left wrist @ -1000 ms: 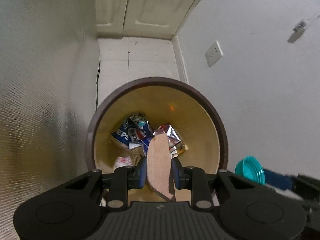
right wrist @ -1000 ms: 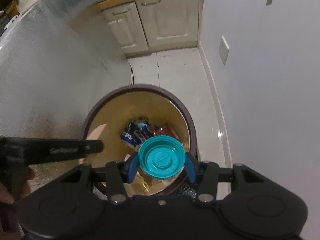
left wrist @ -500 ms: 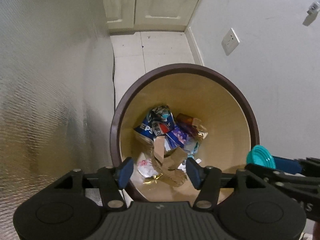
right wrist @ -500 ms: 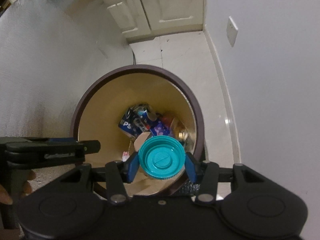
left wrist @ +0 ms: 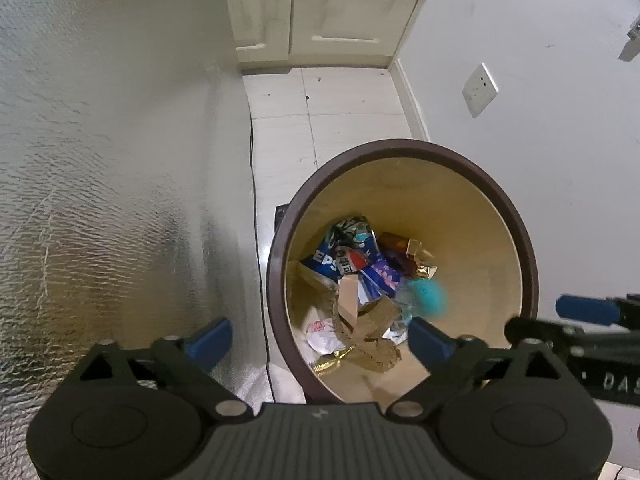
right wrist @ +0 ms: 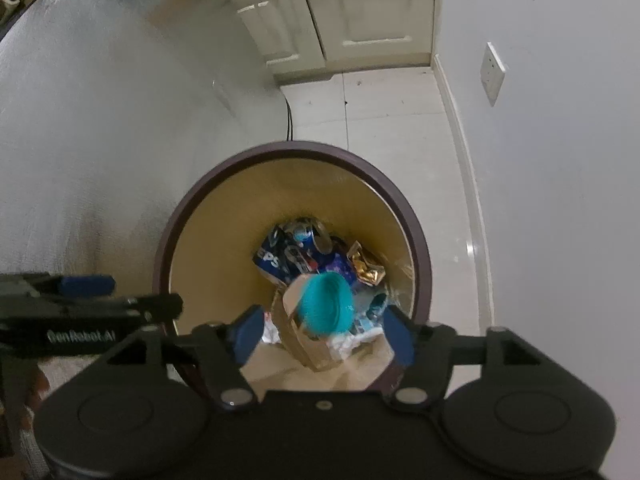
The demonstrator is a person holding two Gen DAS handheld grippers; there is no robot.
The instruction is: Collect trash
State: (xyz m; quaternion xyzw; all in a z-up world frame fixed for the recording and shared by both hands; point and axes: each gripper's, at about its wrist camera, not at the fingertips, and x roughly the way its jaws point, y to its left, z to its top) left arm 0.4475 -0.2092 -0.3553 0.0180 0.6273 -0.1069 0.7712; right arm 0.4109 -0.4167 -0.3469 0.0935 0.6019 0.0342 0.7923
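Note:
A round brown-rimmed trash bin [left wrist: 516, 216] [right wrist: 420, 240] stands on the floor below both grippers. Inside lie a crushed blue Pepsi can [left wrist: 340, 252] [right wrist: 288, 252], wrappers and a brown cardboard piece [left wrist: 372, 328] [right wrist: 304, 340]. A teal lid [left wrist: 428, 298] [right wrist: 326, 304], blurred, is in mid-fall inside the bin, free of both grippers. My left gripper [left wrist: 320, 342] is open and empty over the bin's left rim. My right gripper [right wrist: 322, 332] is open and empty over the bin; it also shows in the left wrist view [left wrist: 580, 320].
A textured silver panel [left wrist: 120, 180] rises on the left, with a black cable [left wrist: 256, 200] running down beside it. A white wall with a socket [left wrist: 480, 90] stands on the right. Cream cabinets [left wrist: 320, 8] close off the tiled floor [left wrist: 340, 128] beyond the bin.
The left gripper opened and the cardboard dropped into the bin. The right gripper has just opened, and the teal lid falls from it into the bin.

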